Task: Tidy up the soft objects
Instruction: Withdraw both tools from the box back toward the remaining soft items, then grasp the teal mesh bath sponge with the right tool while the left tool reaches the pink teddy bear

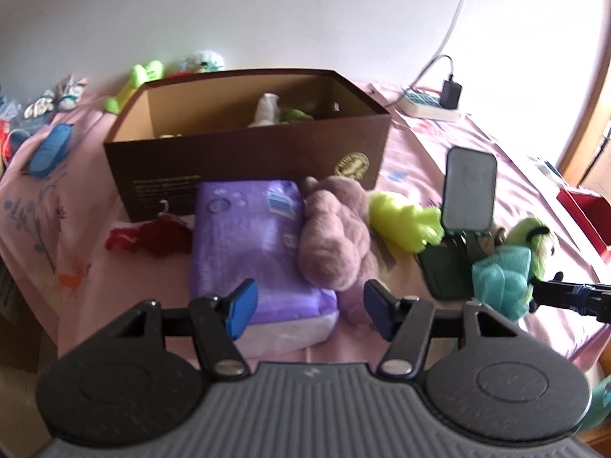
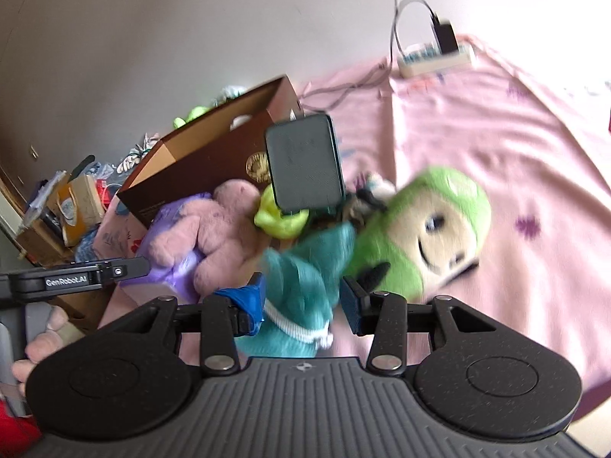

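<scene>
Left gripper (image 1: 309,307): jaws spread wide and empty, over the near end of the purple pack (image 1: 248,244).
Right gripper (image 2: 301,301): its blue pads press on the teal fabric of the green doll (image 2: 416,229), so it grasps the doll by its clothing; the picture is blurred there.
Landmark: the brown box (image 1: 244,152), open at the top, on the pink bedcover (image 1: 439,145).
Purple pack: just in front of the box, lying flat, a soft plastic wrap with white at the near end.
Pink plush (image 1: 336,229): in front of the box, touching the right side of the pack; fuzzy and limp.
Neon yellow-green toy (image 1: 404,221): in front of the box's right corner, beside the plush.
Red cloth (image 1: 152,238): in front of the box's left corner, crumpled.
Already done: some pieces, white and green, lie inside the box.
Left to do: I judge most remains; the things in front of the box and a few toys behind it are still outside.
</scene>
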A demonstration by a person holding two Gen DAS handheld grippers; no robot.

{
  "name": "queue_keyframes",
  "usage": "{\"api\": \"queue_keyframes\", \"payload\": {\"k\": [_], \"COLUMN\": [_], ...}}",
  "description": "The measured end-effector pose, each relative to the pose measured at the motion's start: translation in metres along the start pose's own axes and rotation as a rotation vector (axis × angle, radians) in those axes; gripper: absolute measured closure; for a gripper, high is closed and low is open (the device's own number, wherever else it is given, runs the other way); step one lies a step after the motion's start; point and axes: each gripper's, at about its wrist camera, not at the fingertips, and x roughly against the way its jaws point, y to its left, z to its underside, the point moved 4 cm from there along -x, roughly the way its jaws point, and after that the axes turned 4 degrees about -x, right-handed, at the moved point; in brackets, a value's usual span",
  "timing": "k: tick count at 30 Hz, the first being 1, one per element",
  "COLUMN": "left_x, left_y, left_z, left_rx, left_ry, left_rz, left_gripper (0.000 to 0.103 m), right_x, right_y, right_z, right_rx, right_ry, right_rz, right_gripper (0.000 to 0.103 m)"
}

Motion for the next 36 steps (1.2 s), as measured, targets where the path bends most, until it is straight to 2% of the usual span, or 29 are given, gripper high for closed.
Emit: {"api": "queue_keyframes", "payload": {"k": [3,10,15,21,28,36], "left_x": [0.001,-0.001,-0.012,-0.032,-0.061,-0.082], "left_y": [-0.003,-0.004,0.001,0.004,-0.011,-0.024], "left_z": [0.002,-0.005,-0.018,-0.034,-0.043,-0.045], "left_rx": [-0.03,-0.064,-0.071,-0.07,-0.149,-0.201], "left_ry": [-0.006,-0.029,-0.038,-0.024,0.017,0.042], "left_rz": [0.006,0.025,0.037,0.107,0.115,0.101], "left_gripper": [0.04,0.04,0.04,0.038,0.038,0.037], "right_x": [-0.002,-0.02,-0.035,-0.053,-0.067,-0.074], "right_y": [-0.004,-0.018,-0.015,0.0,0.013,0.001], "right_z": [0.007,0.011,0.013,0.014,0.015,0.014], "right_rx": [-0.023,-0.185,-0.216,-0.186,-0.081,-0.129], "right_ry": [0.029,0.085,0.104,0.107,0.079,0.08], "right_rz": [-0.005,-0.07,-0.1,-0.113,-0.076,-0.087], "right_gripper": [0.076,0.076,0.073,0.072,0.072,0.071]}}
